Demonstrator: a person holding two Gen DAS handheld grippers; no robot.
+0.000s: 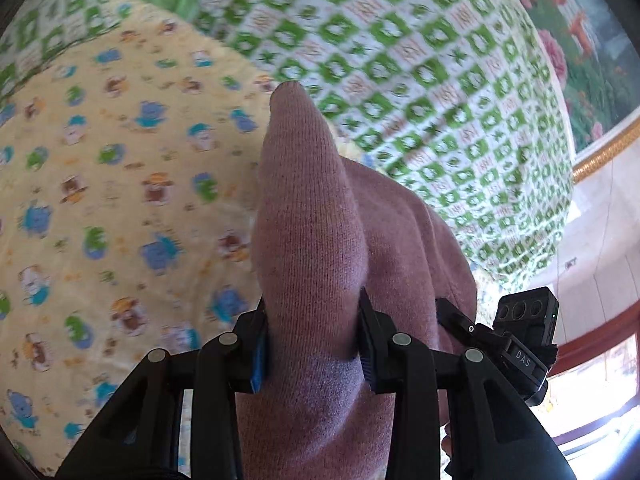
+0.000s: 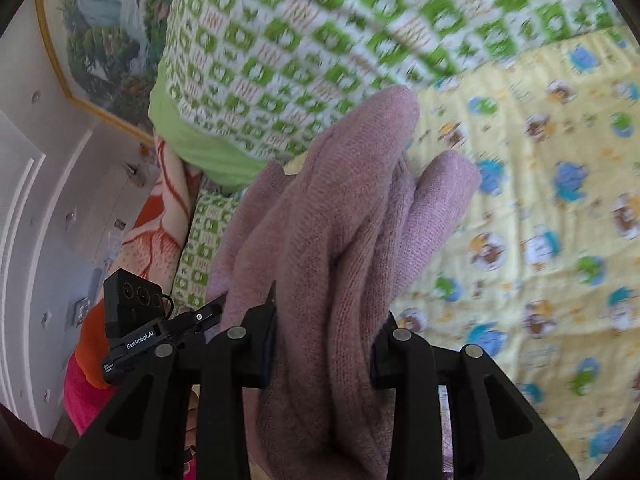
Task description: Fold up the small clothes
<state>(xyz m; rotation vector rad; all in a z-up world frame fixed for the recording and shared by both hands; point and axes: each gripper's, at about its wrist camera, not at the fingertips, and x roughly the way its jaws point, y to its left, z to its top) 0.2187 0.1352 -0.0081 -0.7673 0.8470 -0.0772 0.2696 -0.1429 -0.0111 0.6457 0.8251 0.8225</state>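
The left hand-held gripper [image 1: 314,344] is closed on a bunched fold of the pink knit garment [image 1: 316,220], its two black fingers [image 1: 374,340] pressing the cloth from either side with blue pads showing on the inner faces. From that grip a rounded peak of the knit rises forward and away from the camera, ending in a blunt tip over the boundary between the two bedcovers. More of the same pink fabric spreads off to the right behind the peak.

The right hand-held gripper [image 2: 324,344] is likewise clamped on the pink knit garment [image 2: 344,208], with a thick wad of cloth filling the gap between its fingers [image 2: 256,344]. Ahead of it the fabric stands up in two rounded lobes, a larger one towards the left and a smaller one to its right. The other hand-held gripper shows at the lower left of this view, with its small black camera module, just beside the cloth.

The garment is held up above the bed, over a yellow sheet [image 1: 120,184] printed with small cartoon animals. Beyond it lies a white quilt with green squares [image 1: 420,60], edged in plain green. Whether any part of the knit touches the sheet is hard to judge, since the folds hide its lower edge. A framed flower picture [image 1: 580,52] hangs on the wall beyond the quilt, and an orange-patterned blanket [image 2: 160,224] lies by the quilt's edge
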